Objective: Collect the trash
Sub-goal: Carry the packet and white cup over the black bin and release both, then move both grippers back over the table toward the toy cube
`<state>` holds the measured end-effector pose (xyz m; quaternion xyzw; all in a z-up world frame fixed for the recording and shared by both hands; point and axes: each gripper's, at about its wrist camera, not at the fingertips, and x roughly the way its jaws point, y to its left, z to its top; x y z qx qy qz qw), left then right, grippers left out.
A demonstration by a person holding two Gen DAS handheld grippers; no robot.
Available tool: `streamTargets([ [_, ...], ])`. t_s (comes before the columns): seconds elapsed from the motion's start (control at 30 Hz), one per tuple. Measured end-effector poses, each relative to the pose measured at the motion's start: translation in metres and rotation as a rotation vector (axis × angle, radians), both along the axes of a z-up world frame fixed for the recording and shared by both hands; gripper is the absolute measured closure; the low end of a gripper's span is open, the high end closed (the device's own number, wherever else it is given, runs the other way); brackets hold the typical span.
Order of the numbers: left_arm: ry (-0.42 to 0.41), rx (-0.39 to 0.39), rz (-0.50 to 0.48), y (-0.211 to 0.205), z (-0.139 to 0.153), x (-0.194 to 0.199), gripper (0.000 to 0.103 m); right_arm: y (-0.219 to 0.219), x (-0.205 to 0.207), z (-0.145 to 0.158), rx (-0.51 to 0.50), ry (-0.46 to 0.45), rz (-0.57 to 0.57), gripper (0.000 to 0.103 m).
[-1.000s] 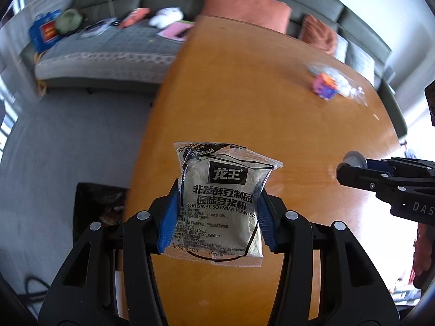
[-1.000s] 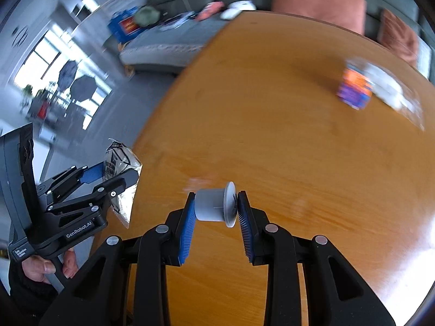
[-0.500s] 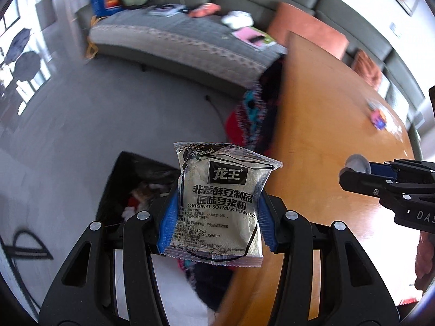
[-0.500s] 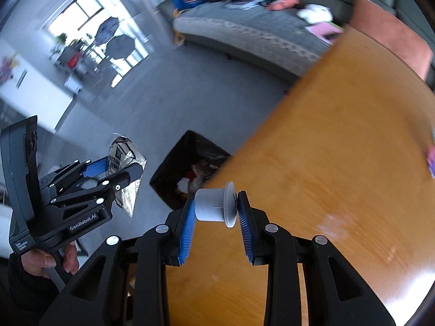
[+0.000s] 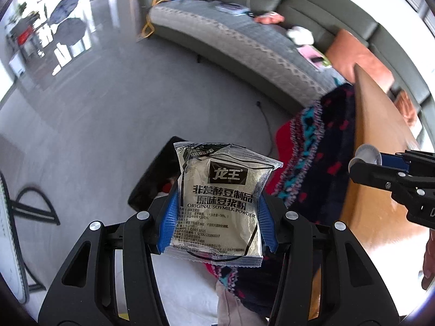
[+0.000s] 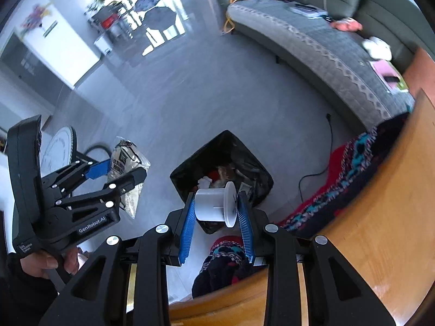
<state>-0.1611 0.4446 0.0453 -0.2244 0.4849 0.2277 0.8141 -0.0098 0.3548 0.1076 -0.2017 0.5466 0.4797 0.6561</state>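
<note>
My left gripper point(image 5: 218, 222) is shut on a soymilk powder packet point(image 5: 220, 206) and holds it in the air over the floor, with the black trash bin point(image 5: 152, 184) partly hidden behind it. My right gripper point(image 6: 217, 214) is shut on a small white plastic cup point(image 6: 214, 203) lying sideways between the blue pads, above the bin point(image 6: 225, 149) that holds several scraps. The left gripper with the packet point(image 6: 125, 168) shows at the left in the right wrist view. The right gripper with the cup point(image 5: 365, 156) shows at the right in the left wrist view.
The wooden table's point(image 6: 394, 217) edge runs along the right. A patterned dark, red and teal cloth point(image 6: 350, 168) hangs beside it. A grey sofa point(image 5: 244, 38) with loose items stands at the back. A black cable point(image 6: 315, 174) lies on the grey floor.
Both grippers have swung left off the table and out over the floor, and the trash bin is now in front of them. Both still hold their items.
</note>
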Motion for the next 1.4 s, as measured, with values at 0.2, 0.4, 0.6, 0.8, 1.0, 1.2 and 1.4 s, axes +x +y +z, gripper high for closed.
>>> streamTargets([
  [0.2,0.042,0.015,0.089,0.035,-0.004,-0.011,0.032,0.042,-0.006,-0.005,-0.001,0.001,0.04,0.046],
  [0.4,0.03,0.048,0.209,0.058,0.004,-0.029,0.007,0.053,-0.001,-0.006,0.02,0.012,0.026,0.046],
  [0.6,0.038,0.03,0.215,0.058,-0.001,-0.033,0.007,0.048,-0.003,-0.01,0.01,0.03,0.019,0.046],
  [0.8,0.042,0.016,0.182,0.047,-0.004,-0.026,0.007,0.038,0.002,-0.012,0.001,0.043,-0.007,0.044],
  [1.0,0.036,0.054,0.144,0.031,0.004,-0.017,0.007,0.019,0.01,-0.006,0.006,0.04,-0.045,0.044],
  [1.2,0.015,0.057,0.096,0.014,0.012,-0.002,0.007,-0.01,0.018,0.008,0.021,0.017,-0.092,0.041],
  [1.4,-0.012,0.062,0.018,-0.017,0.022,0.021,0.007,-0.047,0.031,0.022,0.034,-0.007,-0.152,0.041],
])
